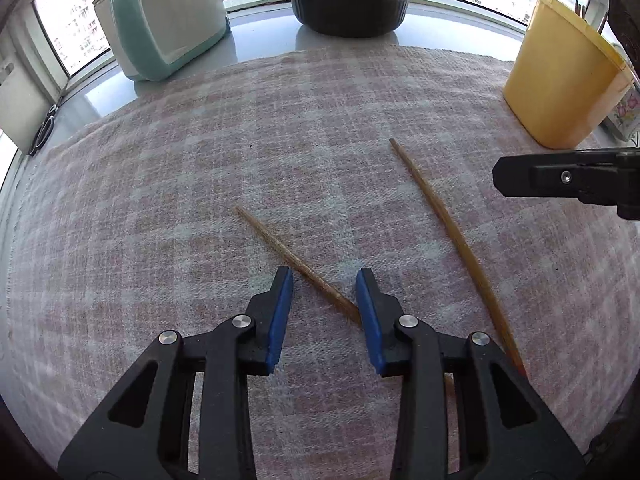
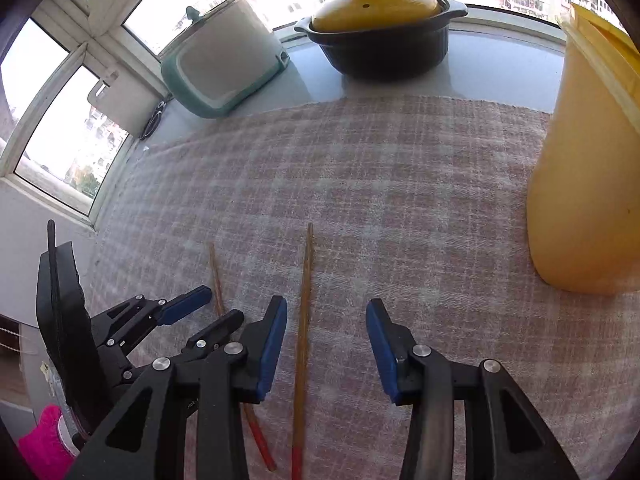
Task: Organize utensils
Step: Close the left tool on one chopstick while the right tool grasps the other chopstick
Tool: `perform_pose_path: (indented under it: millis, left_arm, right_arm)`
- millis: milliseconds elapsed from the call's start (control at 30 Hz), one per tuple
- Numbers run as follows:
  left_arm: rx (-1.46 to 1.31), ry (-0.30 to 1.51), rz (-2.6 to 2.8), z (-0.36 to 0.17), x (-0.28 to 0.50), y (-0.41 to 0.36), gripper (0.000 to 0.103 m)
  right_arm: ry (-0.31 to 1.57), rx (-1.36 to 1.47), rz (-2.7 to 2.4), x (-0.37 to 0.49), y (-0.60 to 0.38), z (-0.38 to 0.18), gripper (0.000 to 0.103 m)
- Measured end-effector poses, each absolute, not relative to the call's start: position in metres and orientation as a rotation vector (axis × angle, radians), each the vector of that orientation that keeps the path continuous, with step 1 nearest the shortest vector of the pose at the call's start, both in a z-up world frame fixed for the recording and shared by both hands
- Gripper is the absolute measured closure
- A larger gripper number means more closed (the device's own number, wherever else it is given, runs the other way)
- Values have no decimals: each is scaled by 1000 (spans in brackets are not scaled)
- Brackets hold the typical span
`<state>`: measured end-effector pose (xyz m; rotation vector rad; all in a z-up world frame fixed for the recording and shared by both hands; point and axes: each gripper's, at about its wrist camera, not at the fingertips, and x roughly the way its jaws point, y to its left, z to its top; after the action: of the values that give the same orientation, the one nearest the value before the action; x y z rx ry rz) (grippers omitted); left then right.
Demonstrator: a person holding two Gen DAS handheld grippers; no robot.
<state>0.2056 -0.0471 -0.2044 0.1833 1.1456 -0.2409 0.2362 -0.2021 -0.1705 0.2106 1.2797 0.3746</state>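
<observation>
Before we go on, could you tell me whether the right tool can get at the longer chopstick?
Probably yes: the right tool is open, the longer chopstick lies between its fingers, nothing covering it.

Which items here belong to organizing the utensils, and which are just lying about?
Job:
left chopstick
right chopstick
yellow holder
left gripper
right gripper

Lying about:
black pot
teal appliance
checked cloth

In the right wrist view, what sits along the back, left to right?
Cutting board → teal and white appliance → black pot with yellow lid → yellow container.
</observation>
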Motion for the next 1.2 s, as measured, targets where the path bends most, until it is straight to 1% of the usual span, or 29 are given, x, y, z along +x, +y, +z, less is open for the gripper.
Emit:
perform_pose_path:
  millis: [33,100,200,367,467,700,767,833,900,1000,1033,1067,1100,1200]
  left_arm:
    - [205,1143,-252,-204,204,-48,79]
    - [248,1135,-273,-203,201,-48,82]
    - [230,1150,-290,-202,201,-42,86]
    - [173,1175,-335,-198,195,-22,93]
    - [139,1195,-343,-199,193,-9,93]
    - [-55,1266,-327,-200,200,17,93]
    - [-96,1292,-302,-201,204,21,86]
    - [-117,1309,-291,-201,209,21,82]
    - [-113,1316,-274,-200,213,18,81]
    - [-36,1299,-266,-199,215,5,81]
    - [-5,1290,-278,-198,215,1,82]
    - [25,1282,-292,-199,214,-3,86]
    - [40,1275,-299,-199,214,-5,93]
    - [28,1276,-340,-200,218,-7,95]
  right_arm:
    - [1281,208,374,236,-202,-171,59]
    - [1285,196,372,237,-198,-172,59]
    - [1292,173,374,238,-191,-174,59]
    - [1314,131,380,241,-176,-182,64]
    - [1331,84,374,245,-164,-189,67]
    - [1381,-64,370,254,-137,-202,74]
    - [1377,-128,368,254,-129,-204,76]
    - [1375,-180,358,253,-125,-204,87]
    - [1371,-232,354,253,-123,-205,94]
    - [1377,-278,370,253,-123,-205,96]
    - [1381,-284,371,253,-124,-205,97]
    - [1383,-289,369,252,-126,-205,97]
    - [1384,-288,368,252,-129,-205,98]
    - [1394,-233,362,254,-142,-205,100]
